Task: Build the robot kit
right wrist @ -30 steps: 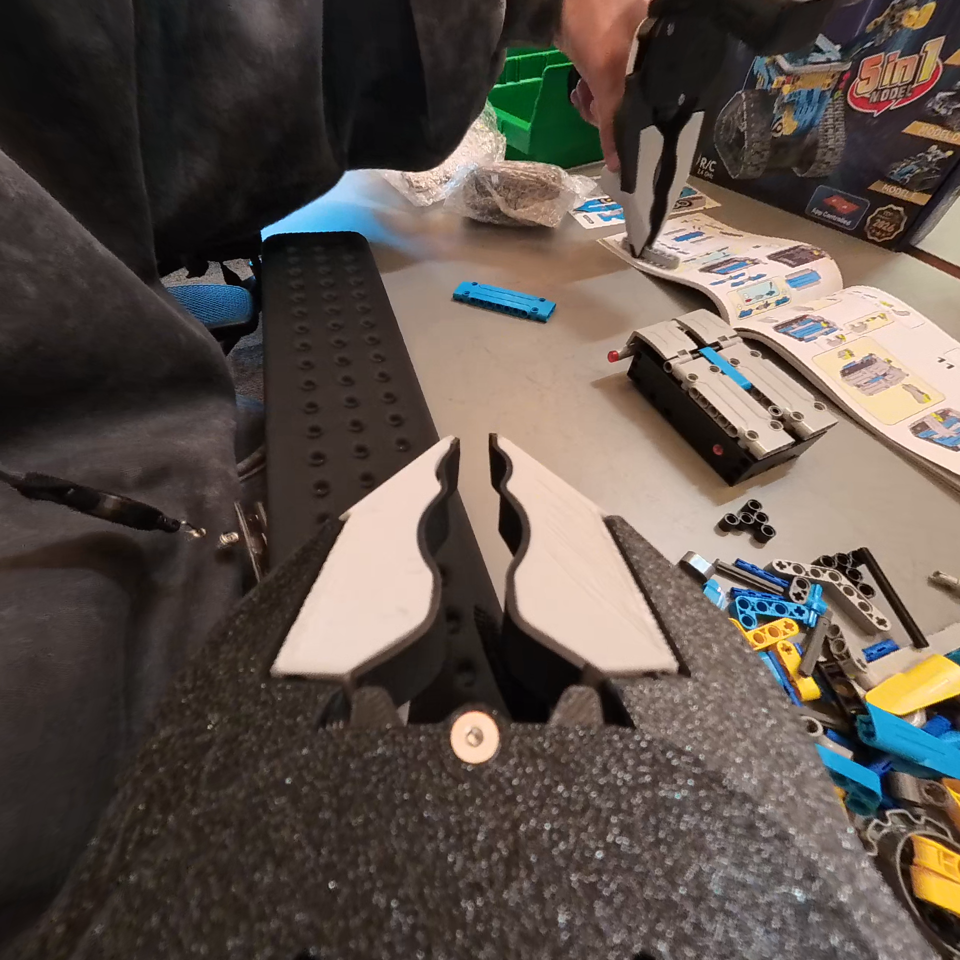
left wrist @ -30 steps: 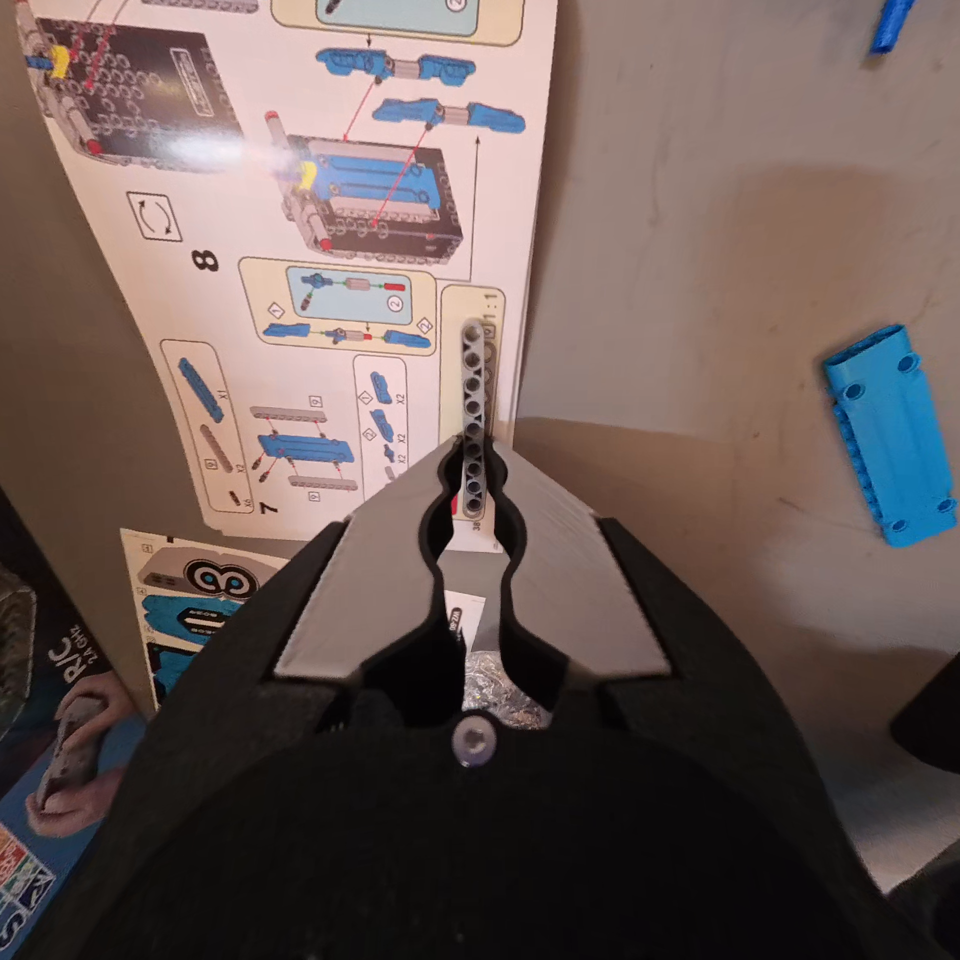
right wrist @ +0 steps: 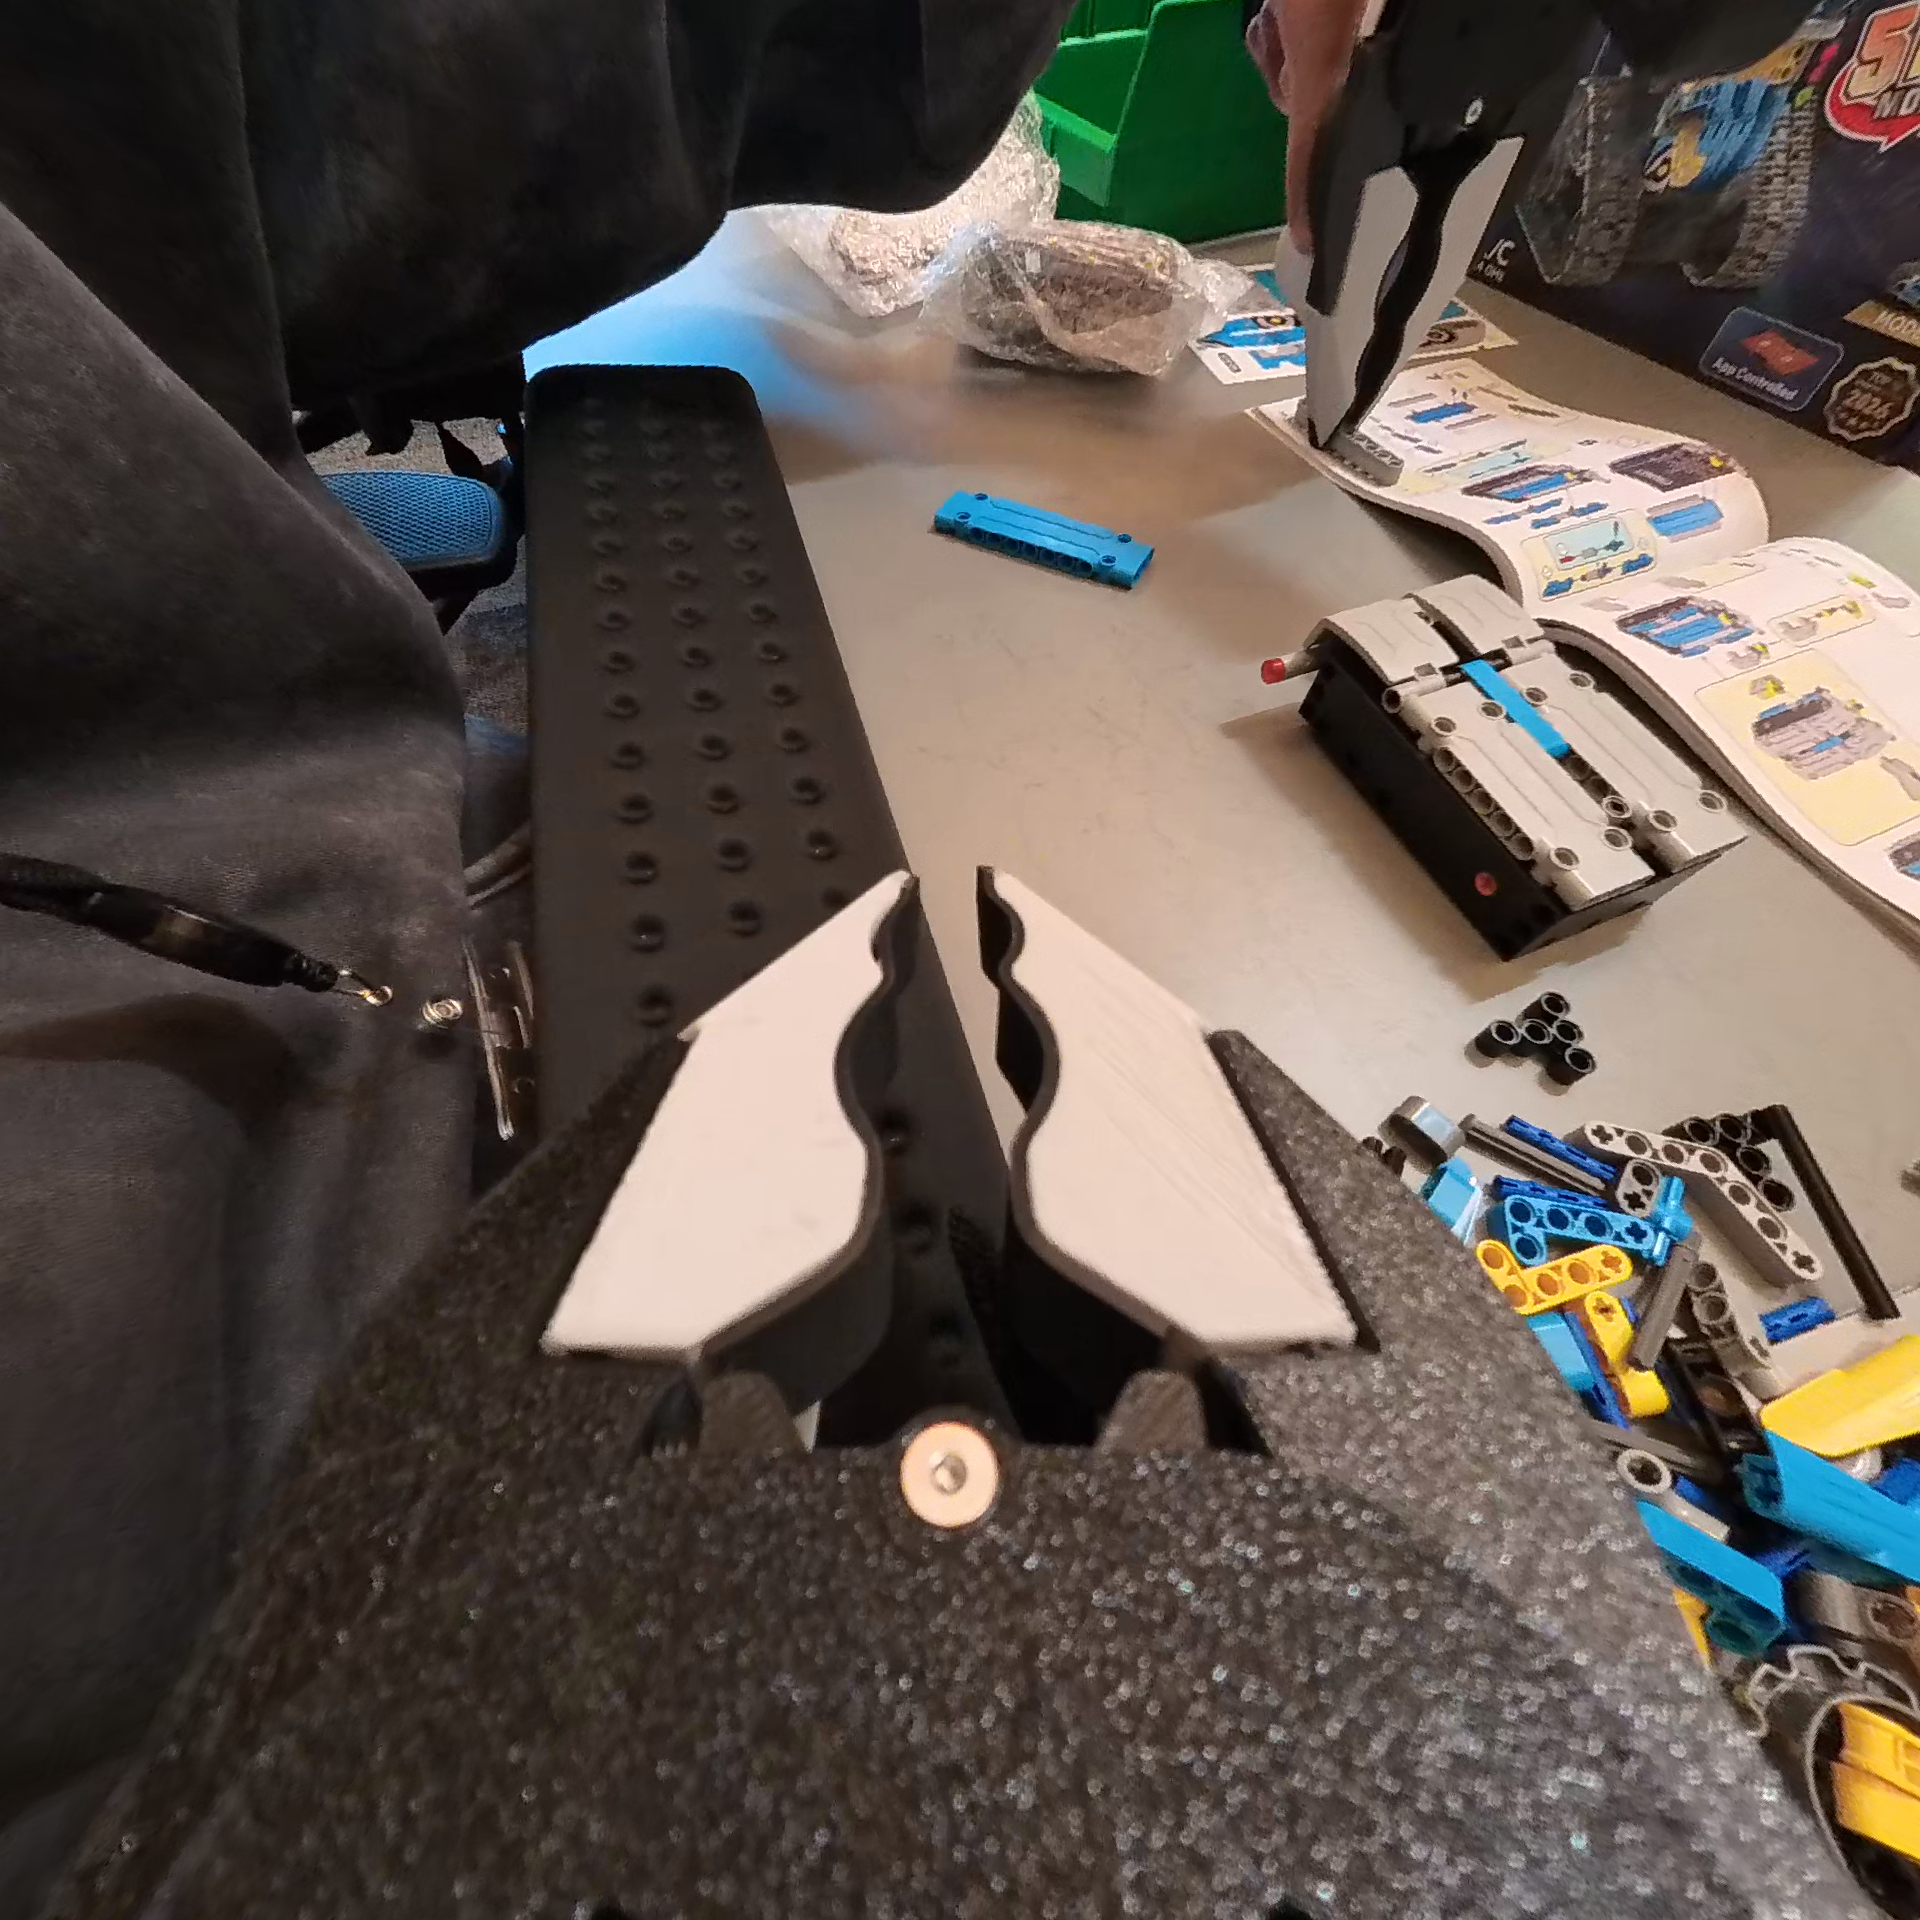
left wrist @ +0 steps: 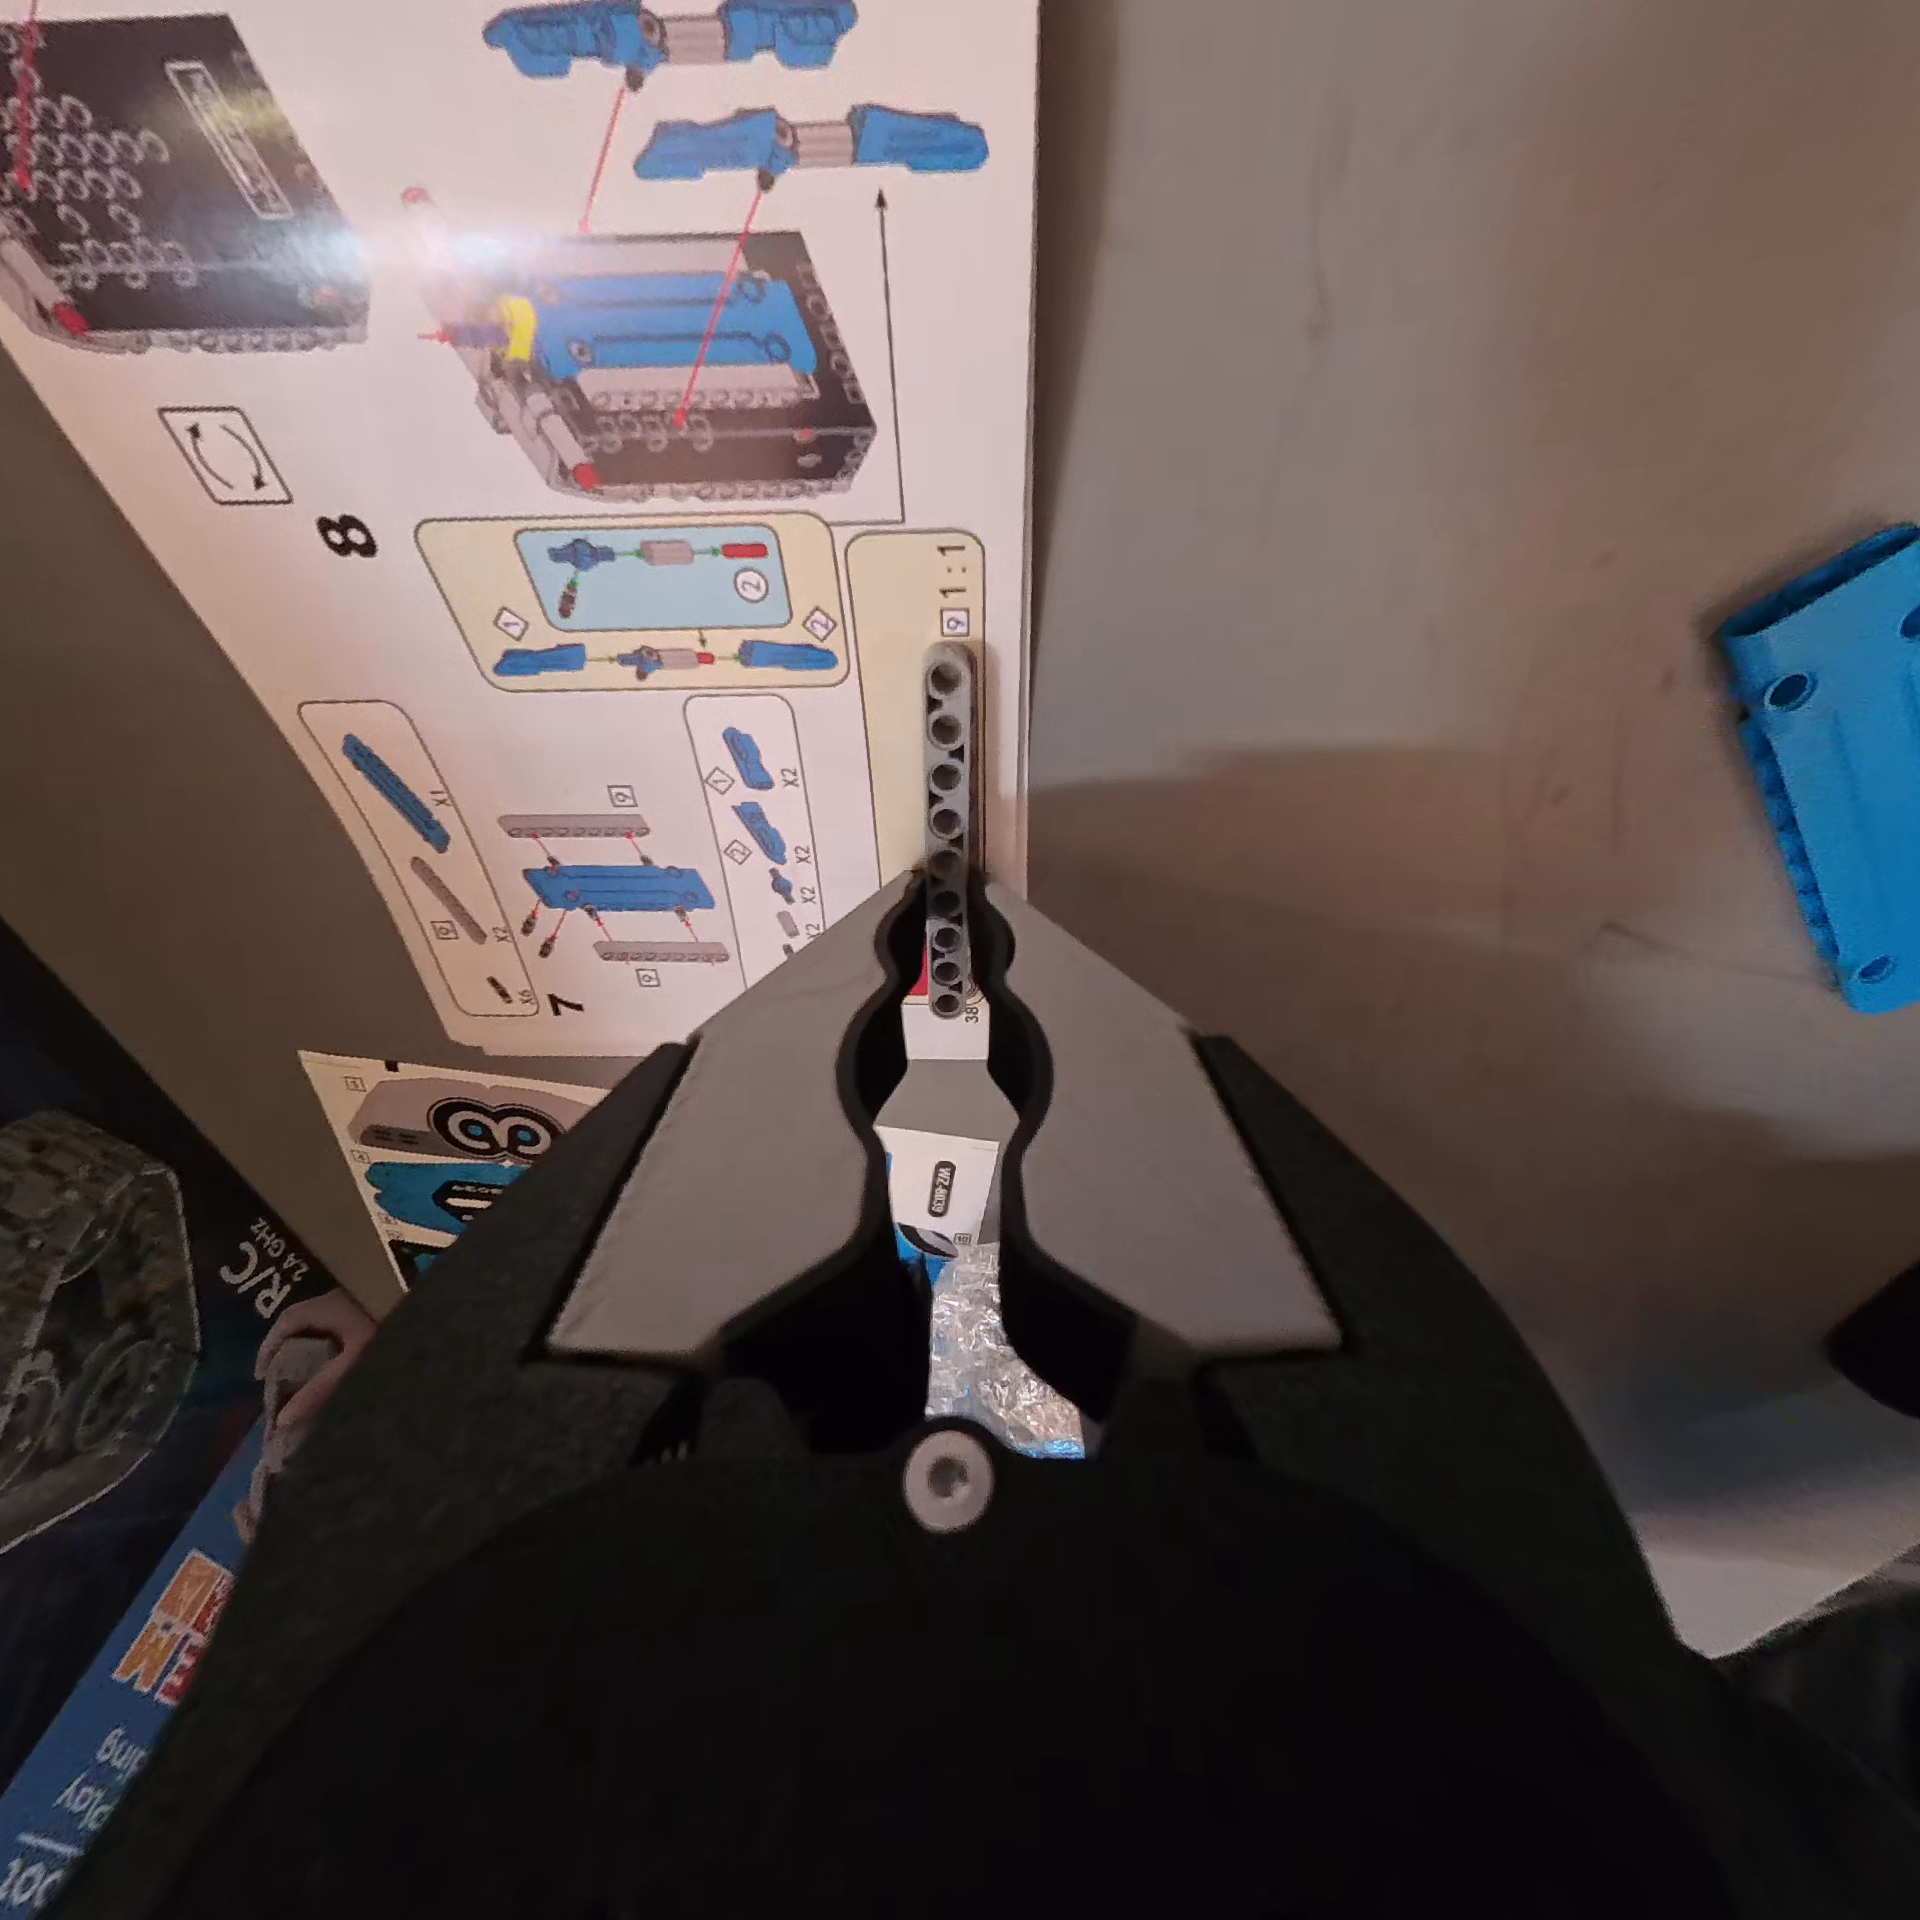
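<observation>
My left gripper (left wrist: 951, 883) is shut on one end of a long grey beam with holes (left wrist: 948, 748). It holds the beam flat on the right edge of an open instruction booklet (left wrist: 623, 312), over a drawn strip of the same length. The right wrist view shows this gripper (right wrist: 1335, 431) farther off, pointing down onto the beam (right wrist: 1371, 452) and the booklet (right wrist: 1621, 499). My right gripper (right wrist: 945, 878) is slightly open and empty. It hovers over a black perforated plate (right wrist: 675, 675) at the table's near edge.
A blue panel (right wrist: 1039, 540) lies on the grey table; it also shows in the left wrist view (left wrist: 1839, 769). A black-and-grey block assembly (right wrist: 1507, 769) stands beside the booklet. There is a pile of loose parts (right wrist: 1662, 1299), bagged parts (right wrist: 1039, 281), a green bin (right wrist: 1143, 104) and the kit box (right wrist: 1766, 208). One gripper's finger ends stand about 35 cm off the other's. The blue panel (right wrist: 1039, 540) is about 15 cm from my left fingertips.
Almost nothing has changed. The left gripper still holds the beam on the booklet, a touch closer to the page. The right gripper's view has shifted slightly.
</observation>
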The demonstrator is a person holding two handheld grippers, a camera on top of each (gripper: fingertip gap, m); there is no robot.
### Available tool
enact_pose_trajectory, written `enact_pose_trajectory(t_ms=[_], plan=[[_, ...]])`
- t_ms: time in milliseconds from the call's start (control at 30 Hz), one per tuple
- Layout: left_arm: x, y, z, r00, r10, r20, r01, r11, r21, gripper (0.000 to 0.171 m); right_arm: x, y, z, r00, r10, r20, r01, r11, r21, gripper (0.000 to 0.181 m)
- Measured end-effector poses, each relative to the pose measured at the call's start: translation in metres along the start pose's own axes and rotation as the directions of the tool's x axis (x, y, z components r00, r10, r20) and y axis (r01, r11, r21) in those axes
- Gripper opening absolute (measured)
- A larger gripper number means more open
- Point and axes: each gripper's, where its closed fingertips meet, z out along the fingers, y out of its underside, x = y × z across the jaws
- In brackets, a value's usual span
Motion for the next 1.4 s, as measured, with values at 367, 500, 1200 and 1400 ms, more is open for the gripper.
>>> enact_pose_trajectory(t_ms=[367, 500, 1200, 1400], plan=[[0.052, -0.009, -0.056, 0.911, -0.398, -0.105, 0.411, 0.889, 0.202, 0.006, 0.005, -0.003, -0.007, 0.999, 0.013, -0.034, -0.012, 0.999, 0.032, 0.01], [0.121, 0.016, -0.037, 0.854, -0.497, -0.154, 0.511, 0.856, 0.073, 0.007, 0.005, -0.003, -0.006, 1.0, 0.018, -0.025, -0.018, 0.999, 0.03, 0.01], [0.128, 0.018, -0.027, 0.765, -0.63, -0.13, 0.64, 0.722, 0.264, 0.036, 0.01, -0.004, -0.005, 0.999, 0.053, -0.004, -0.053, 0.998, 0.045, 0.01], [0.133, -0.028, -0.101, 0.733, -0.666, -0.137, 0.538, 0.445, 0.716, 0.037, 0.03, -0.044, -0.041, 0.991, 0.135, 0.006, -0.129, 0.928, 0.35, 0.013]])
